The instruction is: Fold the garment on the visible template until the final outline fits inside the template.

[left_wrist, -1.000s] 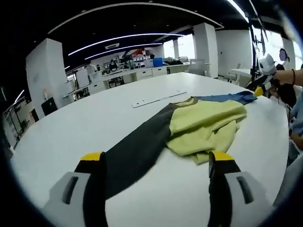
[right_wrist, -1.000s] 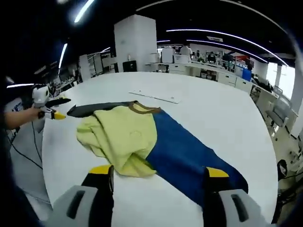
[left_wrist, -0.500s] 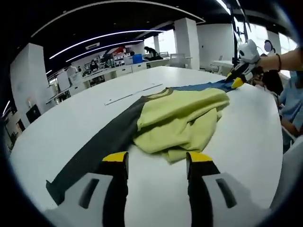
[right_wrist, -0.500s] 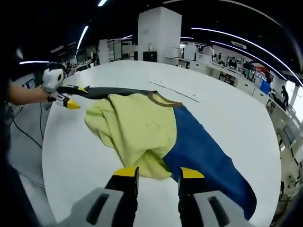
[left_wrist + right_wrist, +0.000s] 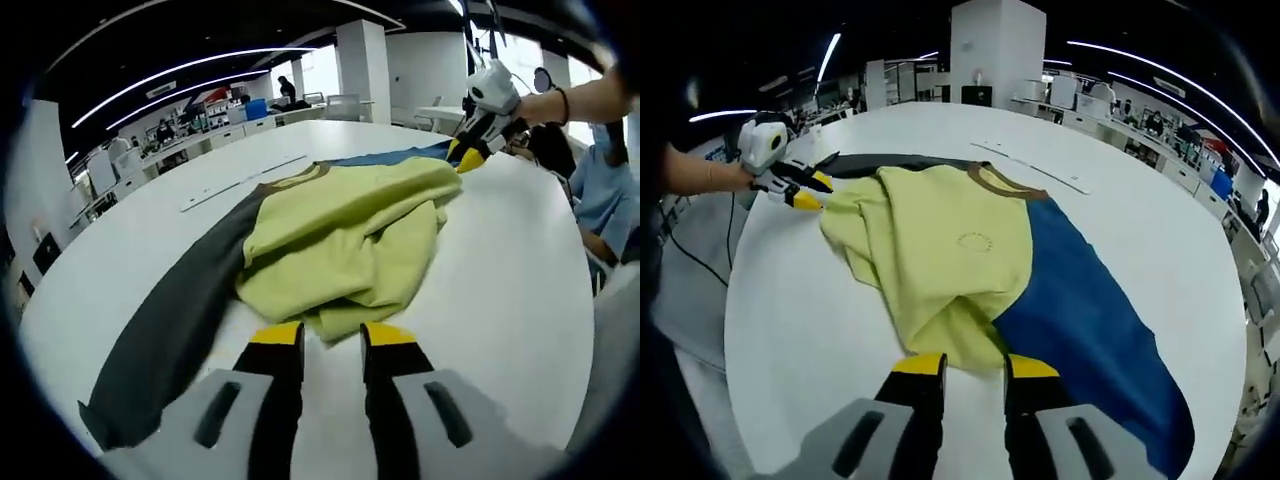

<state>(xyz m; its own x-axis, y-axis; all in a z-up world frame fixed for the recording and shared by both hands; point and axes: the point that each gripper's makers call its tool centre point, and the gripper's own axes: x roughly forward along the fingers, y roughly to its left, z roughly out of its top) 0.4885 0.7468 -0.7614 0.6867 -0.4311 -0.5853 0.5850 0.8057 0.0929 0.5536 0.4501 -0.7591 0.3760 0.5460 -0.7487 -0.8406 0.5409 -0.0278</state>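
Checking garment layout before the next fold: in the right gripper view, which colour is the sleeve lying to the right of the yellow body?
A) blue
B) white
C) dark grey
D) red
A: the blue sleeve spreads right of the yellow body on the white table.

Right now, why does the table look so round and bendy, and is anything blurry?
Left gripper view: the fisheye lens bows the white table and ceiling lights; the shirt is sharp. Right gripper view: same bending, the far desks soft, the tongs crisp.
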